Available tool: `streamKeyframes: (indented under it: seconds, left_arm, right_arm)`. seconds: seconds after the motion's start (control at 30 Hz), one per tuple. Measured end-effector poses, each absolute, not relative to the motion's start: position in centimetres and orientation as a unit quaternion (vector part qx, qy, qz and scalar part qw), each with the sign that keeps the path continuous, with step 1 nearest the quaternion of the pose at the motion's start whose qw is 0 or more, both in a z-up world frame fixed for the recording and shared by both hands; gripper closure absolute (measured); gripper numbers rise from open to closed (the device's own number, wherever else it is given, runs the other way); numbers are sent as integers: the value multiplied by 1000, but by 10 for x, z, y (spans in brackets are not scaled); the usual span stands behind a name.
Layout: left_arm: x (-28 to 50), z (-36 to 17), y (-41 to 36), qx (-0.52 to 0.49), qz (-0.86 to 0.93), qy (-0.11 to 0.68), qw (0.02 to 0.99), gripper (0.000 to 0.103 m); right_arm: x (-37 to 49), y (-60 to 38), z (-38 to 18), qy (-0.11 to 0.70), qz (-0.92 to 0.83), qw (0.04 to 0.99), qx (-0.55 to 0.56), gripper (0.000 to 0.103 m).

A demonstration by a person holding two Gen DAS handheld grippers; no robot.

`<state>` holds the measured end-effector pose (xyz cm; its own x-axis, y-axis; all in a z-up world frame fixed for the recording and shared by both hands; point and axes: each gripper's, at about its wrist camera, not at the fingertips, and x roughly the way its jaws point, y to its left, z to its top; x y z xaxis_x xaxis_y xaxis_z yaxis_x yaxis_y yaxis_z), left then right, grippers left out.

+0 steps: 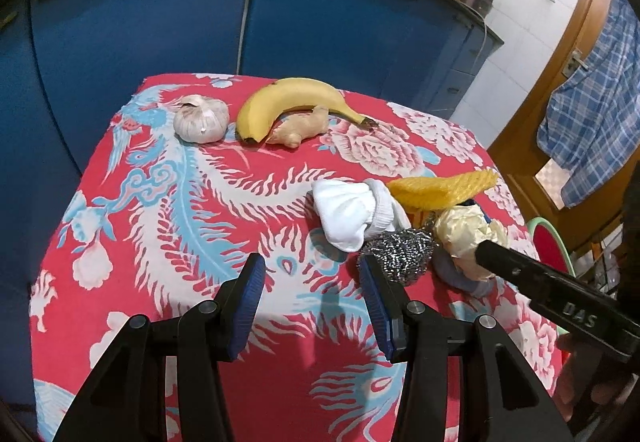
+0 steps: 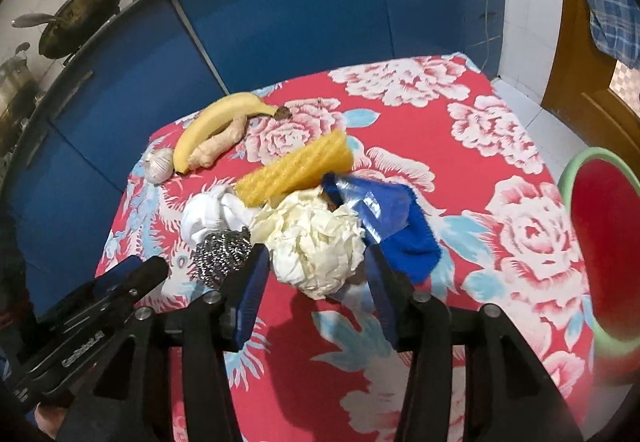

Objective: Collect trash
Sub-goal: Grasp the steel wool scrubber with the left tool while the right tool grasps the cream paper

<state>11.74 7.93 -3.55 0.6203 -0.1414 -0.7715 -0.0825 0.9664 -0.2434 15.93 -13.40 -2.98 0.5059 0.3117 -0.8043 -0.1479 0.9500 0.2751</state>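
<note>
— Right claw (image 2: 316,274): jaws apart around crumpled cream paper ball (image 2: 316,238) on red floral cloth (image 2: 520,242)?
— Yes, not pressing. "DAS" lettering on black arm.
— Left claw (image 1: 312,278)?
— Apart, empty, beside wiry steel scourer (image 1: 400,250).

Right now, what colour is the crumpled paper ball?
Cream, nearly pale yellow. The crumpled paper ball shows best in the right wrist view.
</note>
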Motion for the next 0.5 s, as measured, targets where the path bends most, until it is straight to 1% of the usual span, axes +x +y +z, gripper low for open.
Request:
streamKeyframes:
  seconds: [0.03, 0.17, 0.2, 0.27, 0.5]
  left_arm:
    - [117, -35, 79, -129, -15, 436, 891, 53]
    - [117, -36, 80, -130, -9, 438, 890, 53]
    - [117, -36, 80, -130, -9, 438, 889, 53]
    - [118, -35, 77, -132, -13, 438, 889, 53]
    - [122, -33, 57, -126, -37, 440, 888, 53]
  right_arm:
    - [161, -133, -33, 484, 135, 860, 88, 51]
    - [162, -133, -37, 482, 143, 859, 92, 63]
    - [161, -134, -36, 480, 148, 860, 93, 64]
    - [158, -136, -32, 472, 155, 863, 98, 69]
    - [141, -147, -12, 441, 165, 876, 102, 70]
